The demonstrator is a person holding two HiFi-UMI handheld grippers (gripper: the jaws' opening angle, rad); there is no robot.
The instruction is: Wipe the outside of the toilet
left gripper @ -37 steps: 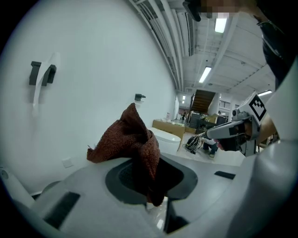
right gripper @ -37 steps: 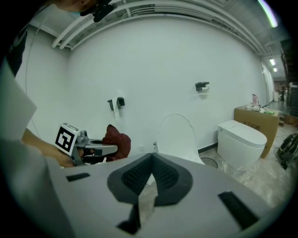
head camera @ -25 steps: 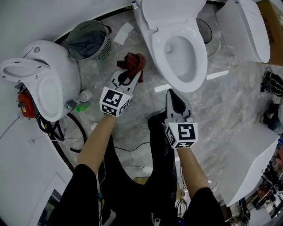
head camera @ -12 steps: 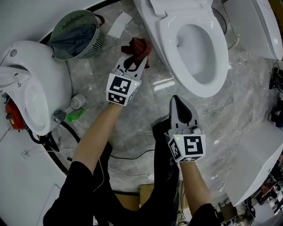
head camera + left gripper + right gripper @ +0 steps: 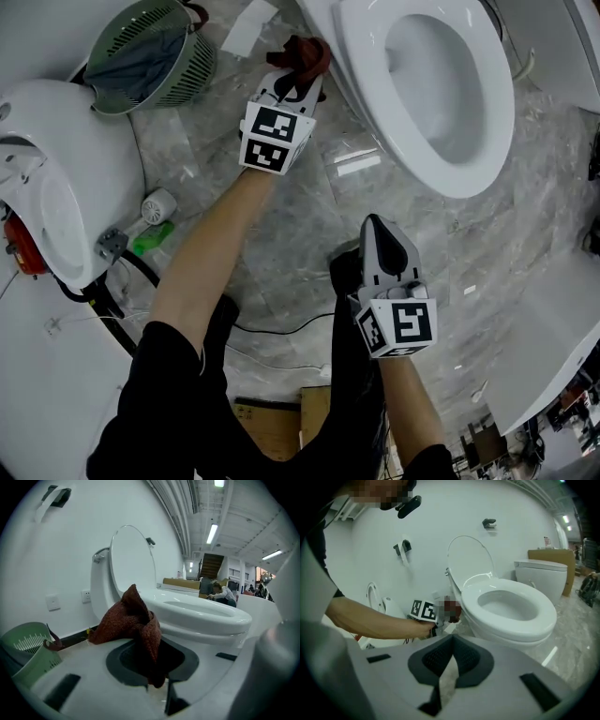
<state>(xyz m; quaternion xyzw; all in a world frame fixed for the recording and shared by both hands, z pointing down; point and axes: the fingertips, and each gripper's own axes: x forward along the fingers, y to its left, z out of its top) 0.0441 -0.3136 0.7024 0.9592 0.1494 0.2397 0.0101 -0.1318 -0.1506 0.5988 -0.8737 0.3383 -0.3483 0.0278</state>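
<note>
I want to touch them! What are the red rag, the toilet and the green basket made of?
The rag looks like soft, nubby cloth: it folds and droops. The toilet is probably glazed ceramic: white, smooth, shiny with reflections. The basket is likely matte plastic, with thin moulded slats.

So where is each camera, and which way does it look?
Head view: on the person's head, looking steeply down at the floor and the white ceramic toilet; both arms, the left hand-held gripper and the right hand-held gripper show.
Left gripper view: rides the left hand-held gripper, low, looking along jaws shut on a crumpled dark red cloth, toward the toilet's side.
Right gripper view: rides the right hand-held gripper, looking over its shut, empty jaws; the left forearm shows.
Shared: both gripper views see the toilet's raised lid.
</note>
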